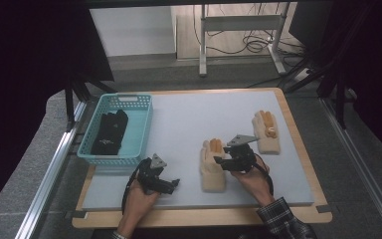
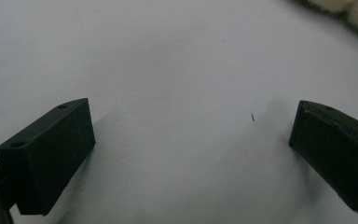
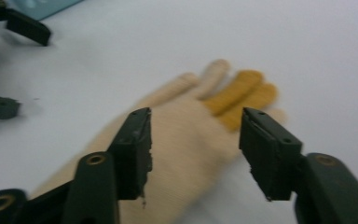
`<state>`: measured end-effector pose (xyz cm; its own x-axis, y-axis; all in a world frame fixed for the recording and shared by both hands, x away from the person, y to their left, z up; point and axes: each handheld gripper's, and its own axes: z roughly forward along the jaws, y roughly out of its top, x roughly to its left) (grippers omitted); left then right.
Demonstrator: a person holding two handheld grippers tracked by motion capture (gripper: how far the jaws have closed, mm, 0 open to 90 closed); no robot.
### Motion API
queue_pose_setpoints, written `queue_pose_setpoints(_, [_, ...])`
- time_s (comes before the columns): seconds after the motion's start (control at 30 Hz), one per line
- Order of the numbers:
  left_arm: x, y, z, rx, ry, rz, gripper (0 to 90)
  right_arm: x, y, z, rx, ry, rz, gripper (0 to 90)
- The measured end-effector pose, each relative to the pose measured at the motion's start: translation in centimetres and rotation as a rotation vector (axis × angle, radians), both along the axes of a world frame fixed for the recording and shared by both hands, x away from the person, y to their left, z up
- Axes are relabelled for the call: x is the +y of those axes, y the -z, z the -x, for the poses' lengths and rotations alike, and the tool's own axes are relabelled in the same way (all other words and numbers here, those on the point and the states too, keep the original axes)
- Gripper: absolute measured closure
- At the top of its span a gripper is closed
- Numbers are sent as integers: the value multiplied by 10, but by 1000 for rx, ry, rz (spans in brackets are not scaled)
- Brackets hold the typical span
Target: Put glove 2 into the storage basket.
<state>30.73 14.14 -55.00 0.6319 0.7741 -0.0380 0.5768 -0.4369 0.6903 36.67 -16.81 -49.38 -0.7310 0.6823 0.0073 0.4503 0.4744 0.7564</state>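
Right tongs point(image 1: 225, 160) are shown with jaws apart, poised over the near glove point(image 1: 213, 167) at the lower centre of the high view; nothing is clamped between them. In the right gripper view the glove point(image 3: 186, 140) is seen lying flat on the tabletop point(image 1: 189, 124) directly beneath and ahead of the open jaws, its cuff toward the bottom of the frame and its fingers toward the upper right, two of them tipped in orange. The long axis of the glove is thus aligned roughly with the reach of these tongs. Left tongs point(image 1: 171, 183), lower left of centre in the high view, are likewise held apart, empty, over bare tabletop; a corner of the glove point(image 2: 354, 14) is visible at the upper right of the left gripper view, well off to the side. The right hand is judged the nearer for a grasp. A second glove point(image 1: 266, 132) is placed farther up and right, and a teal basket point(image 1: 129, 134) holding dark items at the left.
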Motion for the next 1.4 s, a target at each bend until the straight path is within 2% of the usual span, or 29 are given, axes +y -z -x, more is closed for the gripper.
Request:
queue_pose_setpoints(0.1, [0,0,0,1,-2,2,1,-16,3,-8,11,36,3,535])
queue_pose_setpoints(0.27, [0,0,0,1,-2,2,1,-33,7,-15,23,70,-3,544])
queue_pose_setpoints(0.4, [0,0,0,2,-2,2,2,-45,7,-21,26,97,-10,555])
queue_pose_setpoints(0.47, [0,0,0,2,-2,2,2,-60,4,-28,23,136,-12,575])
queue_pose_setpoints(0.5, [0,0,0,2,-2,2,2,-60,4,-28,23,136,-12,575])
queue_pose_setpoints(0.53, [0,0,0,2,-2,2,2,-71,1,-33,19,165,-13,585])
queue_pose_setpoints(0.57, [0,0,0,2,-2,2,1,-71,1,-33,19,165,-13,585])
queue_pose_setpoints(0.7, [0,0,0,2,-2,2,2,-95,-6,-44,-2,224,2,590])
queue_pose_setpoints(0.73, [0,0,0,2,-2,2,2,-107,-10,-50,-11,254,13,589])
queue_pose_setpoints(0.77, [0,0,0,2,-2,2,1,-107,-10,-50,-11,254,13,589])
queue_pose_setpoints(0.8, [0,0,0,2,-1,2,2,-118,-14,-56,-23,285,26,567])
queue_pose_setpoints(0.93, [0,0,0,2,-1,3,1,-132,-18,-64,-43,322,45,530])
queue_pose_setpoints(0.97, [0,0,0,2,-1,2,1,-141,-19,-71,-52,345,52,507])
queue_pose_setpoints(1.17, [0,0,0,2,-1,2,2,-152,-10,-86,-38,362,69,438])
queue_pose_setpoints(1.2, [0,0,0,2,-1,2,2,-153,-2,-92,-30,352,81,411])
queue_pose_setpoints(1.4, [0,0,0,2,-1,2,2,-149,16,-106,-29,317,125,379])
